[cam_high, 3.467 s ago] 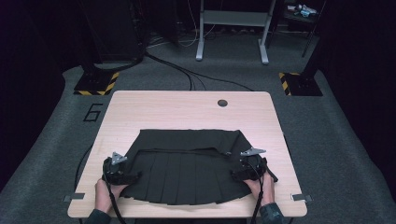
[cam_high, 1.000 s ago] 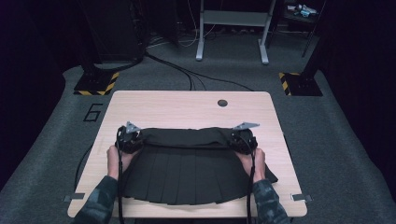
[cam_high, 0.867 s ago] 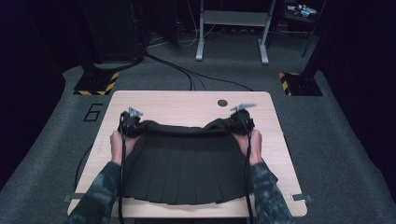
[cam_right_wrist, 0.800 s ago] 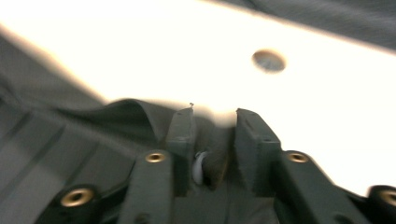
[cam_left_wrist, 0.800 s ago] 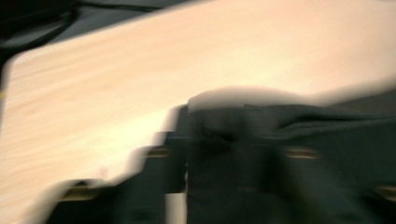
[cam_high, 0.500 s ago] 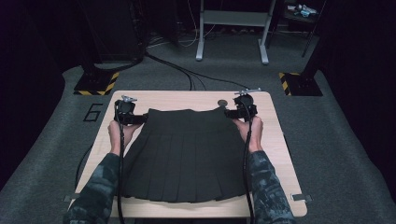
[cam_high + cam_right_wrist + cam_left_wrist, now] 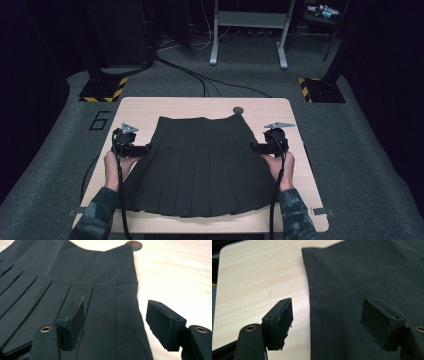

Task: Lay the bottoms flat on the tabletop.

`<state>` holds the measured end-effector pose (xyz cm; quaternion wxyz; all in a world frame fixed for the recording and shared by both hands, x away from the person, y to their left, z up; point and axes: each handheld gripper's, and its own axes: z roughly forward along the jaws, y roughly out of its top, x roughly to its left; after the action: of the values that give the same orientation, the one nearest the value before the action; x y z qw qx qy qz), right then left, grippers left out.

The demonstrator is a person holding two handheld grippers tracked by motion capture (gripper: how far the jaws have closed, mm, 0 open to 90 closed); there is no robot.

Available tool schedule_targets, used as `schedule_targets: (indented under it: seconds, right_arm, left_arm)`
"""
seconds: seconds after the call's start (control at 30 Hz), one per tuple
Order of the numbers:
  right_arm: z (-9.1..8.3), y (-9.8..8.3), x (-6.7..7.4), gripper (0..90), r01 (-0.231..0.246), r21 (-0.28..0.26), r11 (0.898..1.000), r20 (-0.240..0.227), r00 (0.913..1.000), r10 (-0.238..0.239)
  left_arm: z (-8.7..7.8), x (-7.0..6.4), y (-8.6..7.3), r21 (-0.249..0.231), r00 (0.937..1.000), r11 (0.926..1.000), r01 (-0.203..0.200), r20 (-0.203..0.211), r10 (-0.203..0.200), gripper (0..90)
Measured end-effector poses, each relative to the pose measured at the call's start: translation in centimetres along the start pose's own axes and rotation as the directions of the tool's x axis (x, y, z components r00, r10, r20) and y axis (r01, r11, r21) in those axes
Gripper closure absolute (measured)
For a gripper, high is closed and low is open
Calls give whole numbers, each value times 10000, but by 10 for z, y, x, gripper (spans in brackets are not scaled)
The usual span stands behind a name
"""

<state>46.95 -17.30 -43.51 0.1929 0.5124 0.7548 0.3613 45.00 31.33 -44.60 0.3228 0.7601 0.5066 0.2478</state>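
Observation:
A black pleated skirt (image 7: 202, 165) lies spread flat on the light wooden table (image 7: 145, 107), waistband at the far side and hem toward the person. My left gripper (image 7: 146, 148) hovers at the skirt's left edge (image 7: 322, 302). Its jaws have just been opening and stand apart, gripping nothing. My right gripper (image 7: 255, 146) hovers at the skirt's right edge (image 7: 117, 305). Its jaws have also just been opening, and their pads are clear of the cloth. In each gripper view (image 7: 327, 322) (image 7: 116, 322) the skirt's side edge runs below the gap between the jaws.
A round cable hole (image 7: 238, 110) (image 7: 133, 244) sits in the table just past the waistband. Bare wood borders the skirt left, right and far. Cables (image 7: 210, 85), two hazard-striped bases (image 7: 102, 90) and a grey frame (image 7: 247, 30) stand on the floor beyond.
Both grippers carried the skirt's folded edge to the table's far side and unfolded it. They then let go, opened, and drew back toward the person along the skirt's sides.

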Motion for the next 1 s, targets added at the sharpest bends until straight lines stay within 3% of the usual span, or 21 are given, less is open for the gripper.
schedule_targets:
  seconds: [0.27,0.3,0.37,0.4,0.43,0.57,0.63,0.8,1.0]
  right_arm:
    - [-12,-38,6,307,76,91,9999,38,10000,-76]
    - [-12,-42,6,307,133,78,9999,51,9999,-133]
    - [-13,-51,7,310,54,142,9999,-15,10000,-54]
    - [-12,-55,7,312,85,203,9998,14,10000,-85]
    - [-12,-60,7,313,38,218,9998,-23,10000,-37]
    - [-12,-74,6,323,-9,374,9993,14,10000,8]
    - [-11,-79,5,343,-79,479,9988,21,10000,78]
    - [-10,-88,4,398,-86,583,9983,-96,9999,92]
    - [-12,-92,3,406,-54,542,9985,-40,10000,56]
  left_arm:
    - [-16,-3,-53,397,9990,9987,309,314,-322,298]
    - [-16,-3,-53,397,9990,9987,309,314,-322,300]
    - [-21,-5,-72,558,9987,9979,339,350,-359,302]
    - [-21,-5,-72,558,9987,9979,339,350,-359,302]
    - [-24,-7,-85,625,9983,9971,427,375,-451,305]
    - [-28,-14,-106,855,9973,9952,481,520,-527,359]
    - [-31,-19,-112,888,9980,9956,298,537,-347,434]
    - [-34,-26,-122,843,9972,9961,277,665,-334,633]
    - [-42,-40,-119,825,9963,9963,-228,848,157,662]
